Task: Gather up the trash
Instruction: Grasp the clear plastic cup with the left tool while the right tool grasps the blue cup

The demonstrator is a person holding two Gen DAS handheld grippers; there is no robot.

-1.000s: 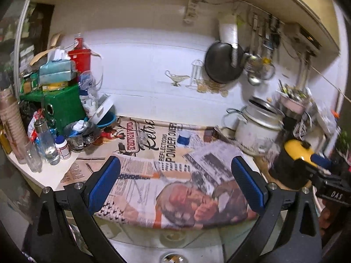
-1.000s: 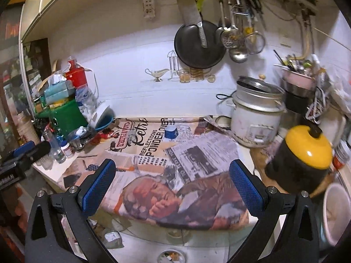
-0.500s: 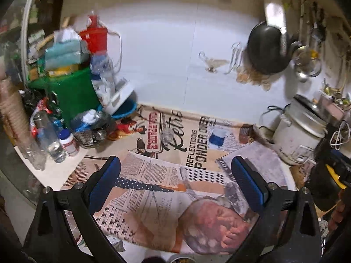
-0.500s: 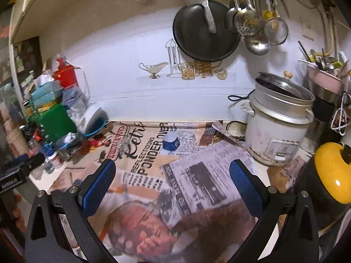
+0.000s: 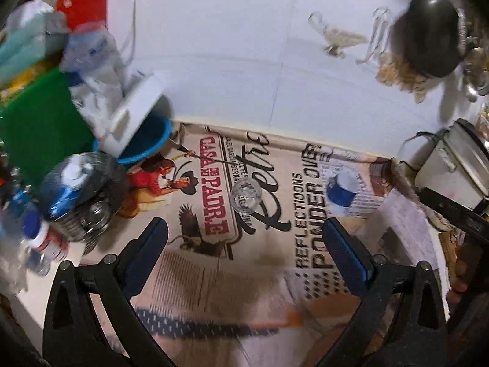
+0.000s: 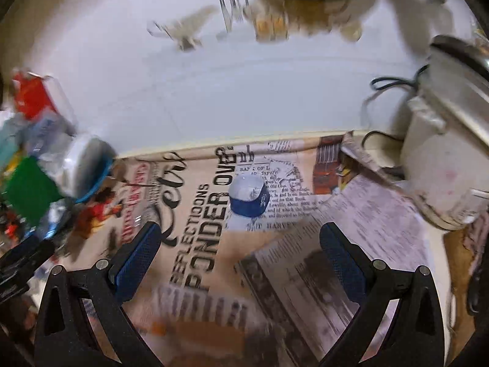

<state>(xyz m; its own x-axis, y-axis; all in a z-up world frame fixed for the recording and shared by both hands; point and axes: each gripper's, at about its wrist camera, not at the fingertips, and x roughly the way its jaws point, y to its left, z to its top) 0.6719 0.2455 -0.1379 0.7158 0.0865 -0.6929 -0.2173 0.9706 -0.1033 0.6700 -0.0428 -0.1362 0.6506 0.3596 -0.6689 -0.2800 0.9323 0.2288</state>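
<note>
A small clear plastic cup [image 5: 246, 197] lies on the newspaper-covered counter [image 5: 214, 281], just ahead of my open, empty left gripper [image 5: 244, 253]. A blue and white paper cup [image 5: 342, 191] sits upside down further right. In the right wrist view this blue cup [image 6: 249, 197] stands ahead of my open, empty right gripper [image 6: 238, 257], between the lines of its fingers and apart from them. The clear cup [image 6: 139, 218] shows only as a blur by the left finger there.
Clutter fills the left end: a green box [image 5: 39, 128], a blue bowl [image 5: 146, 145] with a white lid, bottles [image 5: 61, 192]. A rice cooker [image 6: 443, 159] stands at the right. A black pan [image 5: 428, 33] and utensils hang on the white tiled wall.
Both grippers have moved forward and down over the counter towards the cups, which now appear much larger. Both stay open.
</note>
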